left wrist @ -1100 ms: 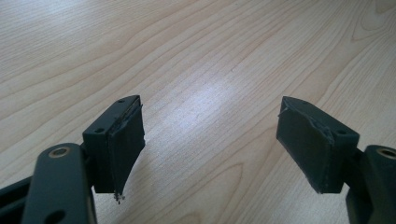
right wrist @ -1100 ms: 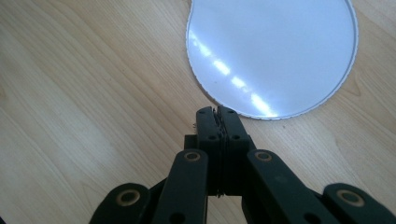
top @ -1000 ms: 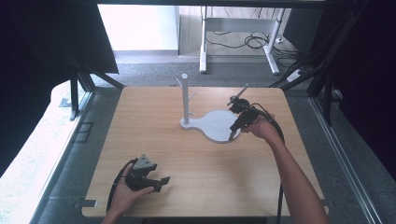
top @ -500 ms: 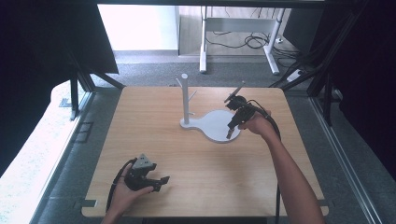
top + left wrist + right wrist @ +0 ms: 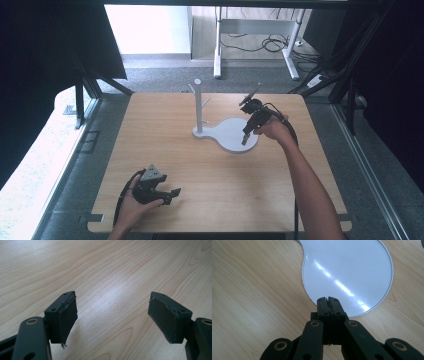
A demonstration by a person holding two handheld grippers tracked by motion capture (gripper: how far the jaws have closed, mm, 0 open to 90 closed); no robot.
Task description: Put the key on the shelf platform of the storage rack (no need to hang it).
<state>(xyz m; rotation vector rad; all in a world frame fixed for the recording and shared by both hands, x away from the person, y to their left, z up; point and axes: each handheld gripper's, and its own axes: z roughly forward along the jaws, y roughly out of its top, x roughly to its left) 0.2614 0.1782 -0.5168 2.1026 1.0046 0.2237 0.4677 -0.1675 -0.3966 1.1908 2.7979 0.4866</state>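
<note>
two grippers at work over a wooden table [image 5: 165, 130]. the thing in hand is a white stand [image 5: 231, 134]: flat, glossy base plate, wide and round at its right end, narrowing toward the left where a thin white post [image 5: 198, 105] rises upright with short pegs branching near the top. it sits on the far half of the table, a little right of centre. in the right gripper view the plate [image 5: 352, 272] shows a clean rounded edge and streaks of glare; nothing lies on it.

right gripper [image 5: 245, 140] comes in from the right, tilted down, tips over the near right rim of the plate. jaws clenched tight together, nothing between them; in its own view the gripper [image 5: 328, 300] points at the plate's edge. whether the tips touch the plate i cannot tell.

left gripper [image 5: 172, 194] rests low at the near left of the table, well apart from the stand, held in the person's hand, a grey three-cornered plate on top. jaws released, spread wide; in its own view the gripper [image 5: 112, 315] has bare wood grain between the pads.

beyond the far edge: grey carpet, white desk legs [image 5: 218, 50], loose cables [image 5: 270, 44]. dark frame struts flank the table on both sides. nothing stands between either gripper and the stand.
</note>
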